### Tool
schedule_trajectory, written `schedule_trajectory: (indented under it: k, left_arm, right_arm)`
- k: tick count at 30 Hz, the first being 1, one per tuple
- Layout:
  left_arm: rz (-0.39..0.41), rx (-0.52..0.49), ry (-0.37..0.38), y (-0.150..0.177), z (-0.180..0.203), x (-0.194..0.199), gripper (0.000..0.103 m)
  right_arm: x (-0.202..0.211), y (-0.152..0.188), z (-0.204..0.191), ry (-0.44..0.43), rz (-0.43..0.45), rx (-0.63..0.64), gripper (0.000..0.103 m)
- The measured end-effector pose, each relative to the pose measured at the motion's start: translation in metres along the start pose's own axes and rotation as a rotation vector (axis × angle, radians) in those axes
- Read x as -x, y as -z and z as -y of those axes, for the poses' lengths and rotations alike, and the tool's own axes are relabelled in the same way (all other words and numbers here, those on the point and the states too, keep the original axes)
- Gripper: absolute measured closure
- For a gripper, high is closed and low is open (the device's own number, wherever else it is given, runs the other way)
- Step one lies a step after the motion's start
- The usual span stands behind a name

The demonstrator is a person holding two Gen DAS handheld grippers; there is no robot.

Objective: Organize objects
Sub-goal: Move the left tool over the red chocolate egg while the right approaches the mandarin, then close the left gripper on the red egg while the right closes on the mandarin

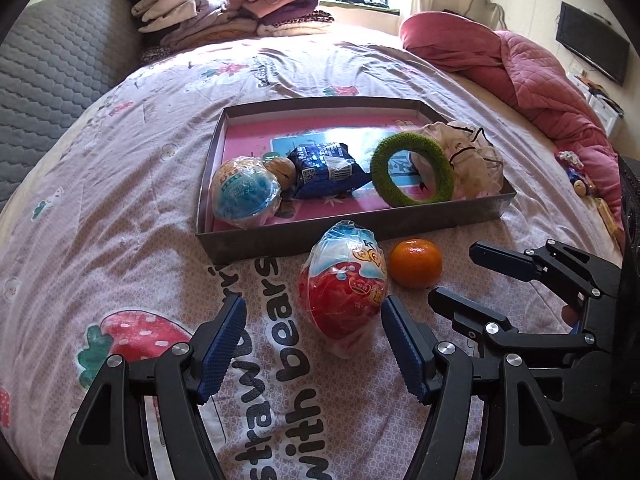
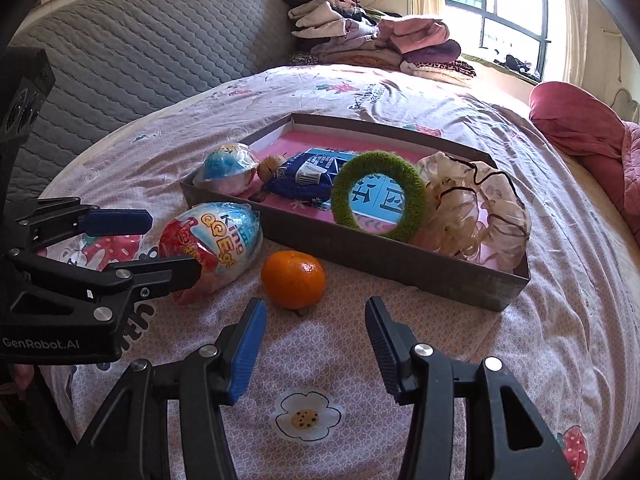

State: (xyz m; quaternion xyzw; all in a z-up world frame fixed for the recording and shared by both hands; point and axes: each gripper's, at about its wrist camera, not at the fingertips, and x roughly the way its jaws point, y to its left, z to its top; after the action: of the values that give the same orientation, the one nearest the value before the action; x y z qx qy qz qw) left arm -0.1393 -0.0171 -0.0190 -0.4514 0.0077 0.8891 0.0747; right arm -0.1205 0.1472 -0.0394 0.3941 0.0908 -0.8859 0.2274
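Observation:
A red wrapped toy egg (image 1: 345,280) (image 2: 211,248) and an orange mandarin (image 1: 416,263) (image 2: 293,279) lie on the bedspread just in front of a shallow grey box (image 1: 304,242) (image 2: 376,258). The box holds a blue wrapped egg (image 1: 245,193), a small brown ball (image 1: 282,172), a blue snack packet (image 1: 326,170), a green ring (image 1: 412,170) (image 2: 378,200) and a sheer scrunchie (image 2: 476,212). My left gripper (image 1: 314,312) (image 2: 174,244) is open, its fingers on either side of the red egg. My right gripper (image 2: 316,312) (image 1: 452,274) is open just short of the mandarin.
A grey quilted headboard (image 2: 140,52) stands at the left. Folded clothes (image 1: 224,8) are piled at the far end of the bed. A red quilt (image 1: 532,72) lies along the right side. A black screen (image 1: 592,40) hangs on the right wall.

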Motion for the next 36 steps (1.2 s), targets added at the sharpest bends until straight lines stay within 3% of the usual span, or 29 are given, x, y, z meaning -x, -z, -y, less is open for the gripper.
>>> schedule_trajectory:
  k: [25, 29, 32, 34, 36]
  left_arm:
    - [-0.052, 0.037, 0.042, -0.018, -0.014, -0.034, 0.030]
    - [-0.054, 0.042, 0.059, -0.019, -0.017, -0.038, 0.030]
    - [-0.067, 0.051, 0.077, -0.018, -0.019, -0.043, 0.037]
    - [-0.076, 0.060, 0.092, -0.017, -0.020, -0.046, 0.051]
    - [-0.074, 0.070, 0.102, -0.016, -0.022, -0.047, 0.052]
  right_arm:
    - [-0.031, -0.017, -0.004, -0.065, 0.009, 0.041, 0.052]
    - [-0.036, -0.018, -0.004, -0.074, -0.002, 0.049, 0.060]
    - [-0.037, -0.018, -0.005, -0.078, -0.009, 0.054, 0.064]
    - [-0.035, -0.018, -0.004, -0.080, 0.000, 0.052, 0.065]
    - [-0.033, -0.017, -0.003, -0.088, 0.006, 0.045, 0.065]
